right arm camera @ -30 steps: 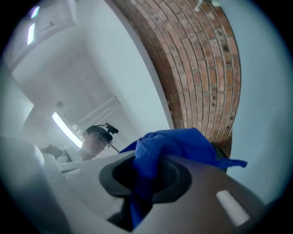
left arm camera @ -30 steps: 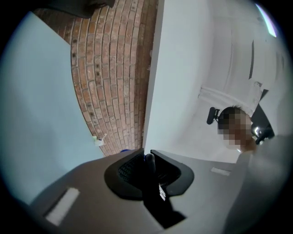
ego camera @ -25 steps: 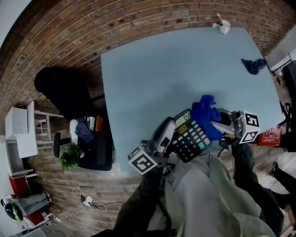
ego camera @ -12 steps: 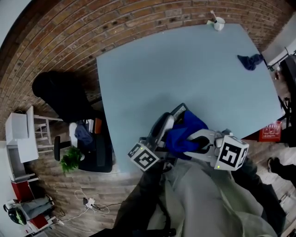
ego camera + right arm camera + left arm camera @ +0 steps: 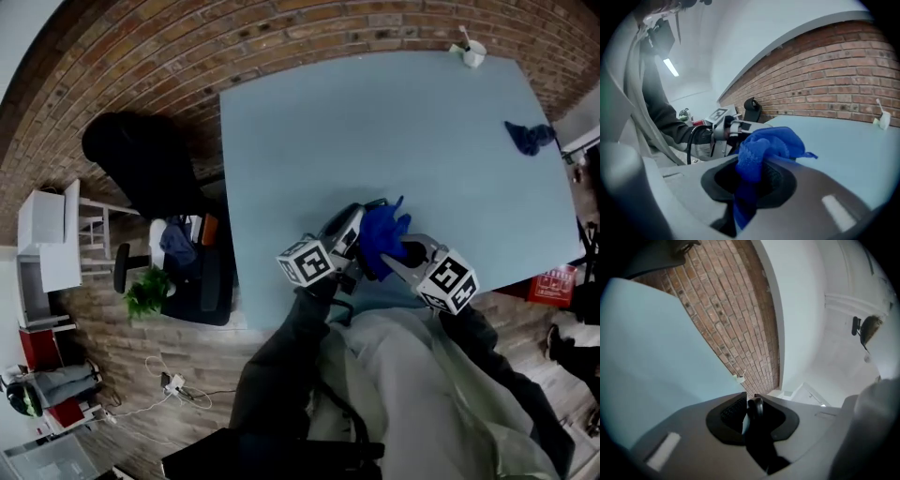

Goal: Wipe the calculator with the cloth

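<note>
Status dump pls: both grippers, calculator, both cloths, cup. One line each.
left gripper, shut on the calculator
calculator, clamped edge-on in the left gripper
right gripper, shut on the blue cloth
blue cloth, bunched in the right gripper, covering the calculator in the head view
second cloth, crumpled, loose on the table near its far right edge
cup, upright at the far corner, something thin standing in it

In the head view the cloth (image 5: 382, 236), the left gripper (image 5: 356, 217) and the right gripper (image 5: 396, 255) cover nearly all of the calculator. In the left gripper view the calculator (image 5: 758, 439) shows only as a dark edge between the fingers (image 5: 684, 441). The white cup (image 5: 474, 53) is too small to tell what it holds.
</note>
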